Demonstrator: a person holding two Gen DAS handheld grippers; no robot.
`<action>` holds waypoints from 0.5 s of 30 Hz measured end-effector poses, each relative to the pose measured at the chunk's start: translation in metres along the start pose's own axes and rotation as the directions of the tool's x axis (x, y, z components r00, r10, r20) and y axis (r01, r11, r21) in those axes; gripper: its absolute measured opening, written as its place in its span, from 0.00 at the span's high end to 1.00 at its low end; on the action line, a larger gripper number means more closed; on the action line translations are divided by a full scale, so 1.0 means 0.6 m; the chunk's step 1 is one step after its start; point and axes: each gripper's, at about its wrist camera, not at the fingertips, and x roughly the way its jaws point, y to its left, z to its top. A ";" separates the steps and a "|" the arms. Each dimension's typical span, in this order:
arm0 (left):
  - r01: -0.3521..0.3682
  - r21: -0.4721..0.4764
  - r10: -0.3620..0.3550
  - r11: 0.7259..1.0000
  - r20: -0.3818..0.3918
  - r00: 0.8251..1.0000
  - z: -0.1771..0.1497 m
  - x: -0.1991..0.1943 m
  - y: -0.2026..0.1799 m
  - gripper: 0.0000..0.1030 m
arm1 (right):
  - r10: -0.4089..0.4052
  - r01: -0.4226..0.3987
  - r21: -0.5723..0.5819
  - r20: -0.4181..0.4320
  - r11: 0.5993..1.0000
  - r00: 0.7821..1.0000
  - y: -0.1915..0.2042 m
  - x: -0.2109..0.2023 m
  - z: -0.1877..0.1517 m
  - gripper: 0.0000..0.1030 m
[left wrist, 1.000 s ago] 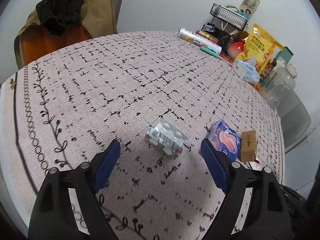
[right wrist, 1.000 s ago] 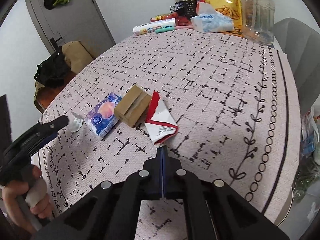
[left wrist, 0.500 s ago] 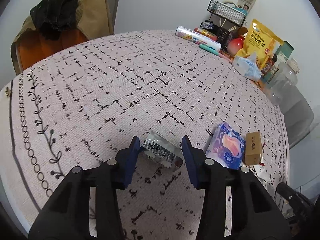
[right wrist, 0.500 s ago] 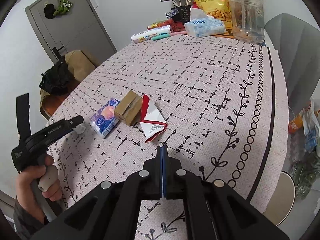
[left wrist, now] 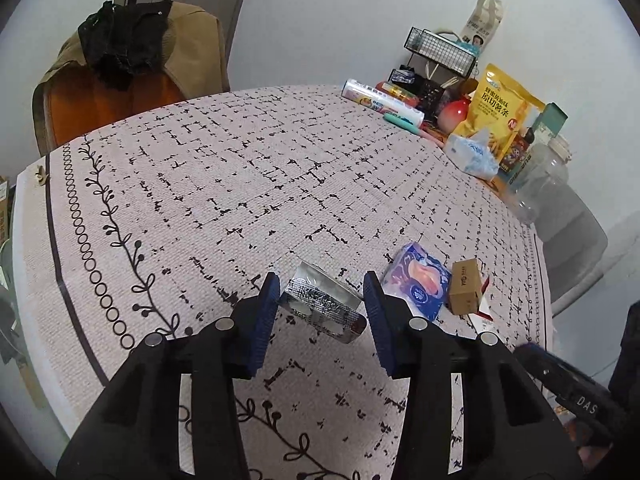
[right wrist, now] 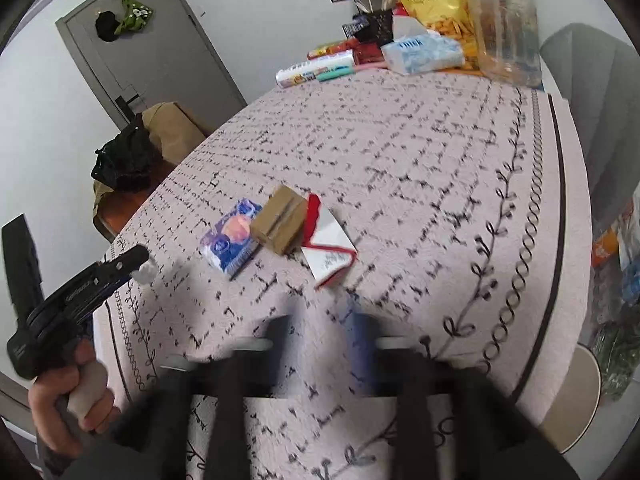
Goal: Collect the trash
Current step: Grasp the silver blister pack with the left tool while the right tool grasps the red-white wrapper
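My left gripper (left wrist: 322, 292) is shut on a silver blister pack (left wrist: 320, 306) and holds it a little above the patterned tablecloth (left wrist: 240, 184). To its right lie a purple-blue wrapper (left wrist: 416, 284), a small brown box (left wrist: 466, 288) and a red-and-white flattened pack (left wrist: 482, 314). The right wrist view shows the same three side by side: wrapper (right wrist: 230, 240), box (right wrist: 280, 220), pack (right wrist: 330, 250). My right gripper (right wrist: 324, 320) hovers just short of the pack. It is blurred, its jaws are opening, and nothing is between them. At far left a hand (right wrist: 76, 392) holds the left gripper (right wrist: 120, 264).
Groceries crowd the far table edge: a yellow snack bag (left wrist: 500, 108), a tissue pack (left wrist: 472, 152), a clear jar (left wrist: 540, 176) and a wire rack (left wrist: 440, 50). A chair draped with clothes (left wrist: 120, 72) stands behind the table. A grey chair (right wrist: 592, 92) and bagged rubbish (right wrist: 616, 264) are at right.
The left jaws closed onto the blister pack and raised it slightly off the cloth. The right jaws, shut before, now stand apart, and that gripper has drawn back a little from the red-and-white pack.
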 end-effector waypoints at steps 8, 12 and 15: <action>-0.011 -0.027 0.011 1.000 -0.001 1.000 -0.003 -0.008 0.024 0.58 | -0.062 0.059 -0.063 -0.049 0.996 0.997 0.031 0.061 0.020 0.52; -0.011 -0.041 0.011 0.999 0.001 1.000 -0.004 -0.012 0.034 0.58 | -0.103 0.096 -0.090 -0.070 0.991 0.992 0.038 0.081 0.025 0.85; -0.007 -0.044 0.007 0.999 0.004 1.000 -0.006 -0.014 0.035 0.58 | -0.084 0.078 -0.080 -0.078 0.994 0.993 0.034 0.079 0.027 0.89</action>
